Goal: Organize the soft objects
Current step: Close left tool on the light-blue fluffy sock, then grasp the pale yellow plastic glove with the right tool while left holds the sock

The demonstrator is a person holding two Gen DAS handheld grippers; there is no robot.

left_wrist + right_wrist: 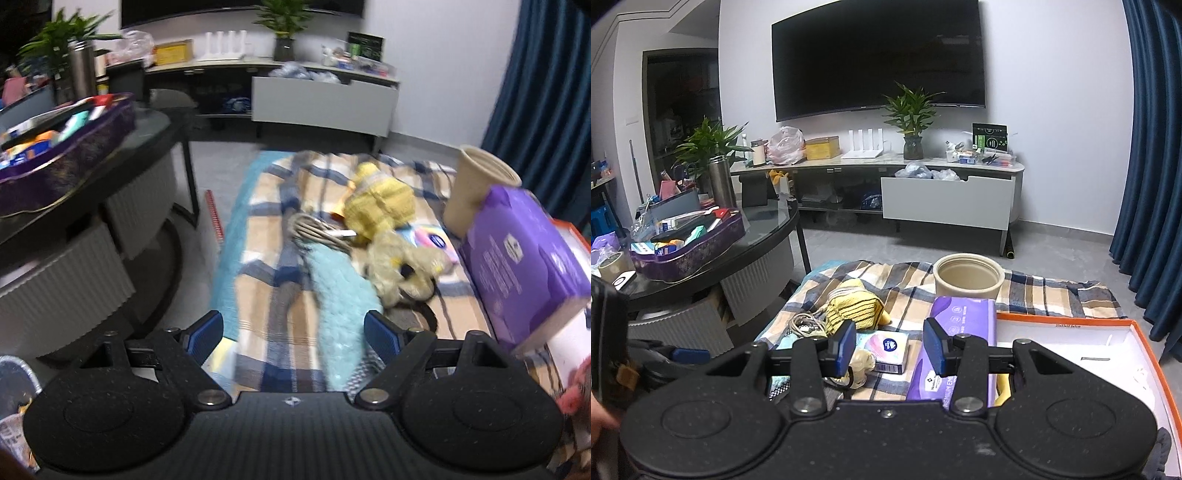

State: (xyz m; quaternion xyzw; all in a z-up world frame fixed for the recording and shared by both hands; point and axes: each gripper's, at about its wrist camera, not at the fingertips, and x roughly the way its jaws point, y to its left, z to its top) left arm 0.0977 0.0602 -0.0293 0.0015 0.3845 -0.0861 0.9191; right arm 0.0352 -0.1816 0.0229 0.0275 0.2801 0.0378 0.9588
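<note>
The left gripper (293,332) is hanging wide open, nothing between its blue pads, angled down over the plaid blanket (258,332) with a fuzzy teal cloth (340,295) lying just beyond and between the tips. The right gripper (889,349) is standing about half spread and also carrying nothing; its pads are framing a small pink-and-white tissue pack (888,350) lying on the blanket well below them, not touching it.

Both tools are tilting downward over the low blanket-covered surface. The left wrist view is smearing with blur.

Soft things are sitting in a loose heap on the blanket: a yellow striped plush (376,201), a pale beige plush (402,269) just in front of it, and a coil of grey cable (317,230) touching the yellow one's side.

On the containers: a beige round bin (967,277) is standing upright at the far side, and what shows of its inside is looking bare. A purple tissue package (960,332) is lying in front of it. The orange-rimmed white box (1071,343) at right is holding a small dark strip, with something yellow at its near corner, partly hidden.
</note>
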